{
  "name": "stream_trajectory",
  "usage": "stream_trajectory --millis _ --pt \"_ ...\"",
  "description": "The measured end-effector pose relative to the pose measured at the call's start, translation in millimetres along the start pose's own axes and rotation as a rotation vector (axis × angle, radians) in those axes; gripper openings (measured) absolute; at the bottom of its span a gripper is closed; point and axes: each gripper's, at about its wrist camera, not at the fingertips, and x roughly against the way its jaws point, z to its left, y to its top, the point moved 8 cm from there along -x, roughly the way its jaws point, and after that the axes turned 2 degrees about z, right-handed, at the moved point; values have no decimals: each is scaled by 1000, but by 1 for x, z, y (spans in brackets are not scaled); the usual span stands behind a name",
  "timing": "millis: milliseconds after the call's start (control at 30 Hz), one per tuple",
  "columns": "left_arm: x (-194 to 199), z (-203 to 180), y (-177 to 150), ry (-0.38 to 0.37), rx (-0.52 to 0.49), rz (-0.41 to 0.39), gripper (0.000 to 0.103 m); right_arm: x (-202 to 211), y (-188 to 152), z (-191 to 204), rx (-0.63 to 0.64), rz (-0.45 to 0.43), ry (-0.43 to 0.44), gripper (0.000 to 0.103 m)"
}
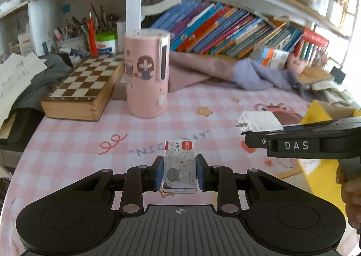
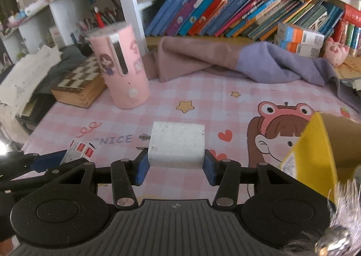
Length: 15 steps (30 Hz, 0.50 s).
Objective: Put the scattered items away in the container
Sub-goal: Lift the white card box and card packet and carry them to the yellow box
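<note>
My left gripper [image 1: 179,173] is shut on a small staple box [image 1: 179,165] with a red label and a grey cat print, held just above the pink checked table mat. My right gripper [image 2: 176,165] is shut on a white plug charger [image 2: 177,144], prongs pointing left. In the left wrist view the charger [image 1: 259,122] and right gripper [image 1: 252,136] show at the right. In the right wrist view the staple box [image 2: 80,150] and left gripper show at the lower left. A yellow cardboard box [image 2: 315,154], open at the top, stands to the right.
A tall pink cylinder [image 1: 146,73] with a cartoon girl stands at the back of the mat. A wooden chessboard box [image 1: 83,89] lies to its left. Pink and purple cloth [image 2: 225,62] lies at the back, below shelves of books. Papers lie at the far left.
</note>
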Motion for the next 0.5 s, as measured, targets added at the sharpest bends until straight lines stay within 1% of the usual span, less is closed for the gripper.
stream_trajectory --millis 100,167,300,500 --pt "17 -5 -5 -21 11 -14 28 21 -7 -1 4 -16 6 47" --pt "28 -9 -10 -37 13 -20 28 32 -14 0 11 -10 10 47" --pt "48 -15 -22 -59 13 -28 28 50 -34 2 27 4 6 47" --pt "79 -17 -42 -82 38 -42 28 78 -63 9 19 -1 -4 47"
